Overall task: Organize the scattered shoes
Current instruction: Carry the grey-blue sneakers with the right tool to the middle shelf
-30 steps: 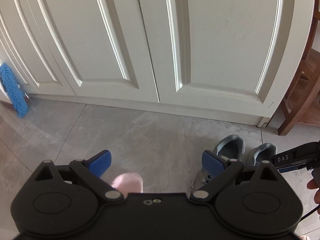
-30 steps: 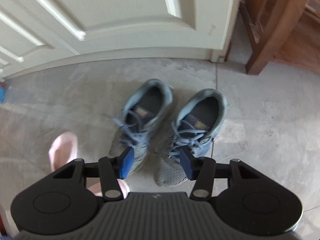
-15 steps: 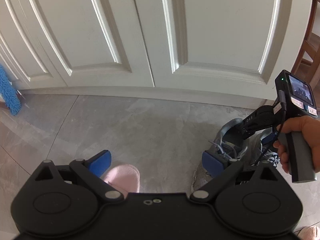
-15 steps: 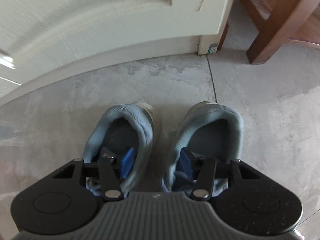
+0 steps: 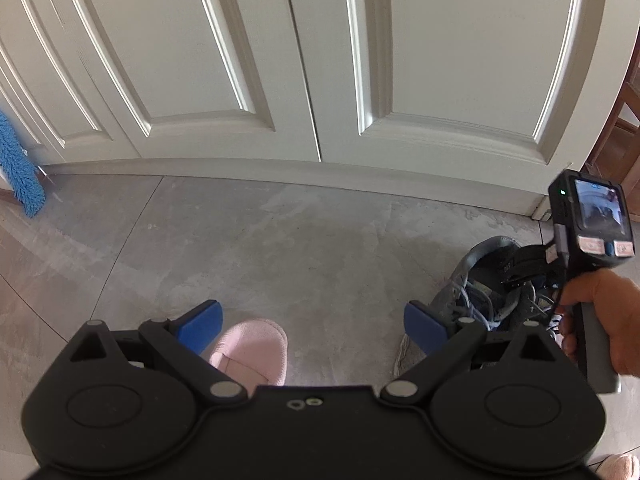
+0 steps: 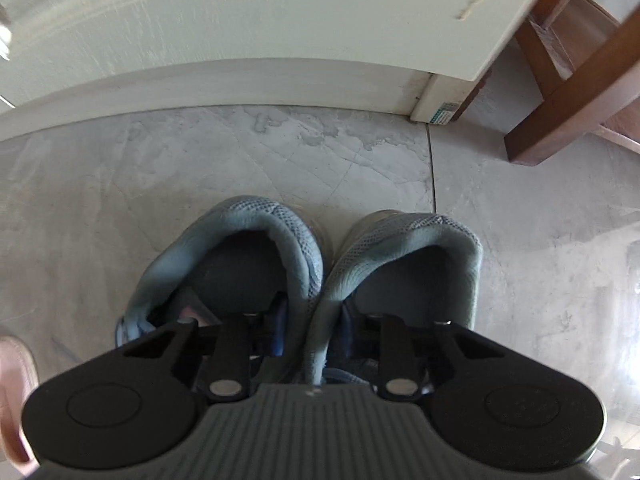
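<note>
Our right claw (image 6: 310,332) is closing with 1 finger inside each of the 2 sneakers (image 6: 276,248), pinching their touching inner walls to lift both together from the floor (image 6: 280,152), while our left claw (image 5: 312,322) gapes empty above the slipper (image 5: 252,350) at 6 o'clock.

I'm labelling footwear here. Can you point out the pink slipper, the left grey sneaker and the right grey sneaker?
pink slipper (image 5: 256,346), left wrist view, on its toe top.
left grey sneaker (image 6: 260,216), right wrist view, on its heel collar.
right grey sneaker (image 6: 436,236), right wrist view, on its heel collar.
</note>
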Demonstrator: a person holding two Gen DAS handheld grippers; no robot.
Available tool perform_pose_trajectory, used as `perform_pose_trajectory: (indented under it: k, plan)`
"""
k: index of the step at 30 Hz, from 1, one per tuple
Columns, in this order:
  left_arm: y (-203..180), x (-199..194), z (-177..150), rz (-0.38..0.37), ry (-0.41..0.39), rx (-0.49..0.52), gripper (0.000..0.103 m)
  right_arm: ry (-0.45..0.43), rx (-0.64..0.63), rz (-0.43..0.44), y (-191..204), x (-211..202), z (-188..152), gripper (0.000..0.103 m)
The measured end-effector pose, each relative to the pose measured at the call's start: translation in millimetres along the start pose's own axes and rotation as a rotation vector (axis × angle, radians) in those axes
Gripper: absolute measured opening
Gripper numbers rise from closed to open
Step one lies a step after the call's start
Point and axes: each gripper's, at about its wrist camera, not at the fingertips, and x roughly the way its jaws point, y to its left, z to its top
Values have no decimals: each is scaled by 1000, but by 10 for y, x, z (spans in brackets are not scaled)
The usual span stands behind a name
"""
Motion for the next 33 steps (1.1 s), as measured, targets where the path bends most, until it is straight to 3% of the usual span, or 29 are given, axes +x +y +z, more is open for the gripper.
perform_pose_trajectory:
  k: [7, 14, 18, 22, 29, 33]
  plan:
    - [-222, -135, 53, -13, -37, 42, 98, -118, -16, 76, -256, -421, -347, 25]
    - [-573, -587, 192, -48, -98, 101, 98, -213, 96, 127, -808, -1274, -669, 24]
    - [-819, -1006, 378, -88, -113, 126, 98, -293, 139, 113, -1239, -2155, -774, 24]
    - [-1165, -1680, 747, -157, -174, 182, 98, -353, 236, 94, -1866, -3204, -771, 23]
    - [-1892, -3026, 1605, -271, -353, 246, 98, -475, 255, 22, -2801, -5022, -574, 24]
    - [-2316, -3507, 1940, -291, -408, 241, 98, -523, 251, 20, -3310, -5635, -391, 24]
